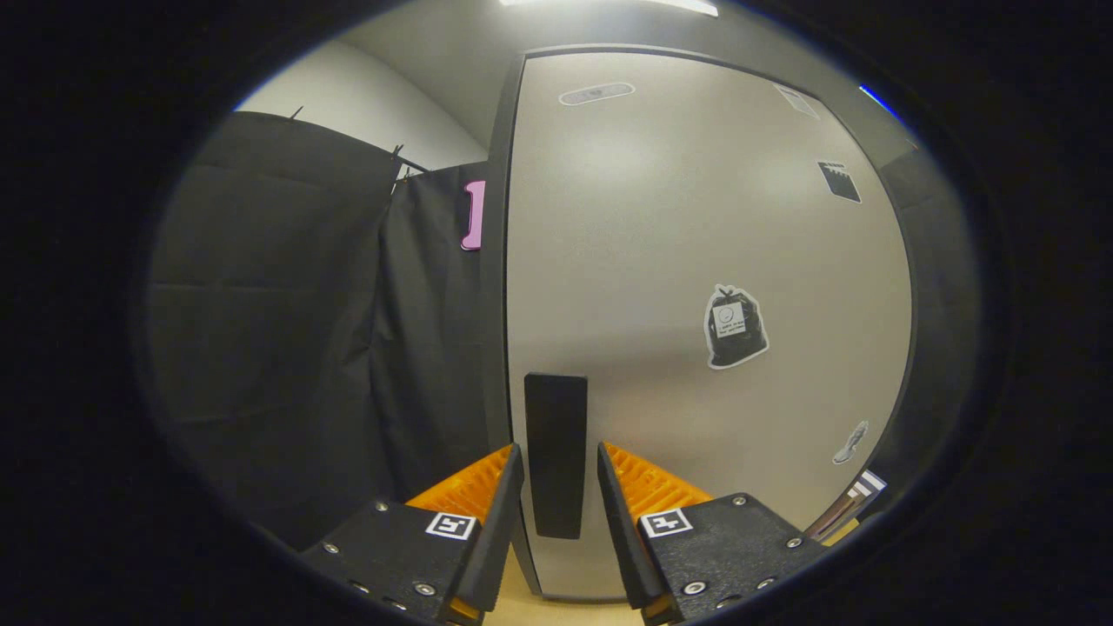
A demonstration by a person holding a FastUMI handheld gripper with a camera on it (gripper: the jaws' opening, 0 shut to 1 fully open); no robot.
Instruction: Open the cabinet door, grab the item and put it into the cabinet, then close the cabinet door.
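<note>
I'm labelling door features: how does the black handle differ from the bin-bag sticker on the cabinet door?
The handle is a plain, tall black bar; the sticker is a lumpy bag shape with a white outline and a pale label. The handle sits low by the door's left edge, between the fingers of the open claw; the sticker sits higher and further right, beyond the fingers. Both are mostly black and on the closed door's face.

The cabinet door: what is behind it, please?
The cabinet door is closed, so the inside is covered and cannot be seen. Visible in front: its dark handle, standing between the open gripper fingers.
</note>
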